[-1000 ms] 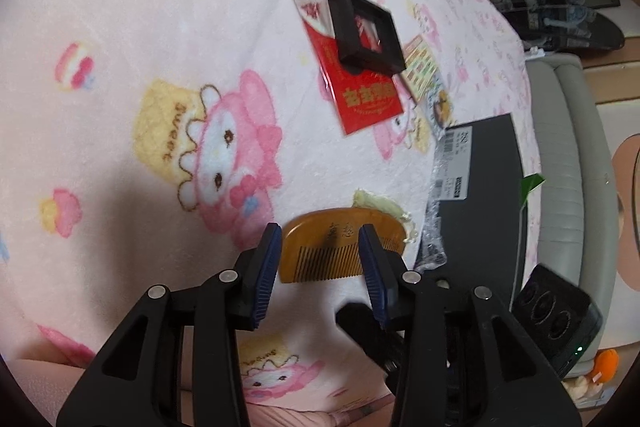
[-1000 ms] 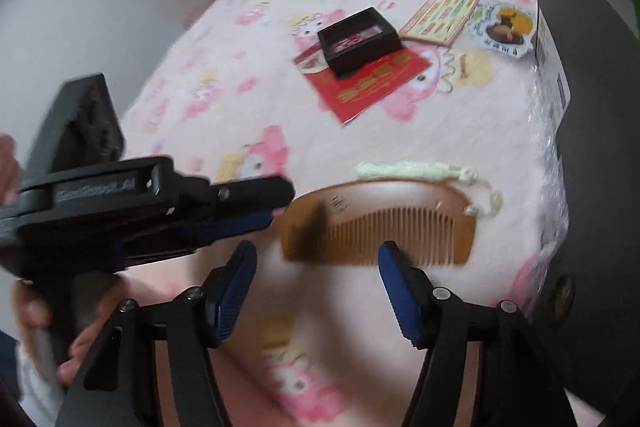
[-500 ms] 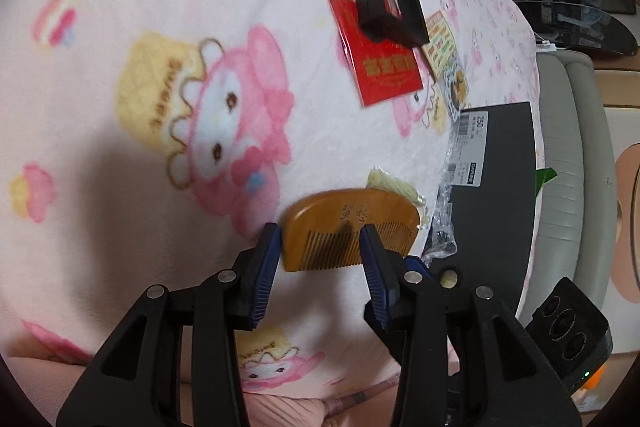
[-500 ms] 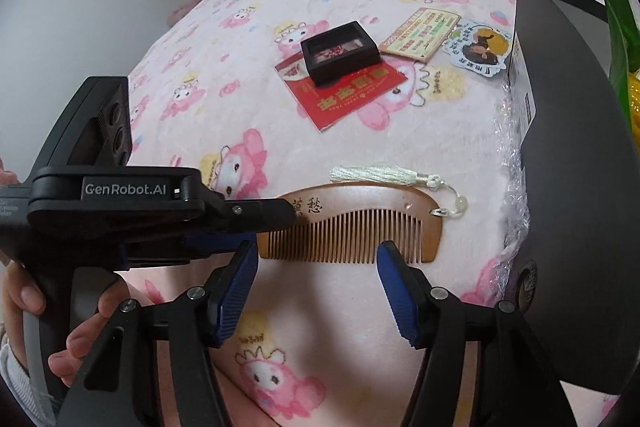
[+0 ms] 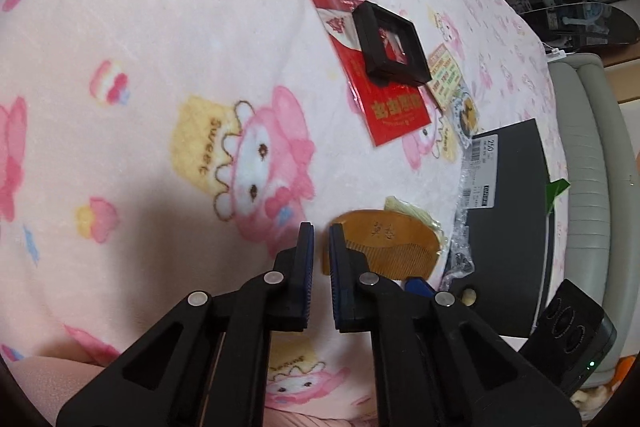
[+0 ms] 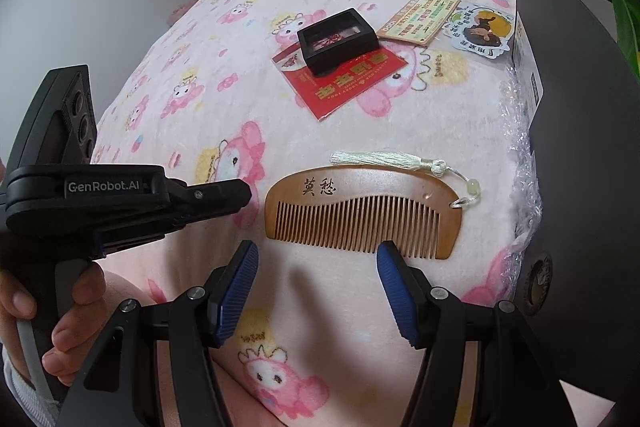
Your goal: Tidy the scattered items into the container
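Observation:
A wooden comb with a pale tassel lies flat on the pink cartoon blanket; it also shows in the left wrist view. My left gripper is nearly shut and empty, its tips just left of the comb's end; it shows side-on in the right wrist view. My right gripper is open just in front of the comb's teeth, holding nothing. The dark container stands right of the comb and shows in the left wrist view.
A small black box sits on a red envelope farther back. A printed card and a sticker lie beside them. Crinkled plastic wrap edges the container. A grey sofa lies beyond.
My left gripper has closed from open to nearly shut and now sits at the comb's left end. The right gripper has come closer to the comb, still open.

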The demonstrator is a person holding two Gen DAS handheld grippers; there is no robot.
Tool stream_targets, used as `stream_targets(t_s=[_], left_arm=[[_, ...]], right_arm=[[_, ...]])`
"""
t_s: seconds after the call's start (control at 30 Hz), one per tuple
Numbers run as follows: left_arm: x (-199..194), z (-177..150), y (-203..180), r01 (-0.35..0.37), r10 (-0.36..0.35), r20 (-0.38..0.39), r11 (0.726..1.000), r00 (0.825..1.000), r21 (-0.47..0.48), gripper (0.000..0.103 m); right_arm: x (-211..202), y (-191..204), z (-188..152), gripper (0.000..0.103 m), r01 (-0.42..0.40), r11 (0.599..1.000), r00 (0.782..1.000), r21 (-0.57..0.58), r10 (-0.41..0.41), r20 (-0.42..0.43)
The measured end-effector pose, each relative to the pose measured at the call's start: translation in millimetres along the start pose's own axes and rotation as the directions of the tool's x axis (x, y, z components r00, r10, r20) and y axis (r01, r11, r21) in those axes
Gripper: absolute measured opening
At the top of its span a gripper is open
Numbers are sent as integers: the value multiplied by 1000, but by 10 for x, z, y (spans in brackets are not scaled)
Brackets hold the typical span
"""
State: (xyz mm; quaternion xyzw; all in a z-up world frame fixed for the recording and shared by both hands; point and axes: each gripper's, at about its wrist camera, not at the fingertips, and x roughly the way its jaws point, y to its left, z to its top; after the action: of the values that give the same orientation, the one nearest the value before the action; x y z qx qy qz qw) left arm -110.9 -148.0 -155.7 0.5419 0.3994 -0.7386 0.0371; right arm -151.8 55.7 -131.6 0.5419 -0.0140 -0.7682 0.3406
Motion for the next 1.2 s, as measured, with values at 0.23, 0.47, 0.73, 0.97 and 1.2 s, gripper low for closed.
stream_targets(t_s=[0.23,0.47,0.73,0.97,1.2], left_arm=[[219,79,67,74,-81,-88,994,993,-84,59],[276,74,-65,62,-63,-86,998,994,-8,21],[-48,90,42,74,-74,-10,996,997,-43,11],[-276,233,76,-79,79,4,997,997,2,12],[-175,310,174,-145,145,16,989,989,-27,35]], right_arm=[[48,9,-2,58,14,1000,1000,-4,-14,-8],[46,7,2,59,4,1000,1000,0,-4,-9],[-24,-4,-3,58,-24,1000,1000,15,24,6],[-17,1,-4,58,-16,1000,1000,18,15,5],[89,-24,34,58,-16,999,1000,39,16,-13]])
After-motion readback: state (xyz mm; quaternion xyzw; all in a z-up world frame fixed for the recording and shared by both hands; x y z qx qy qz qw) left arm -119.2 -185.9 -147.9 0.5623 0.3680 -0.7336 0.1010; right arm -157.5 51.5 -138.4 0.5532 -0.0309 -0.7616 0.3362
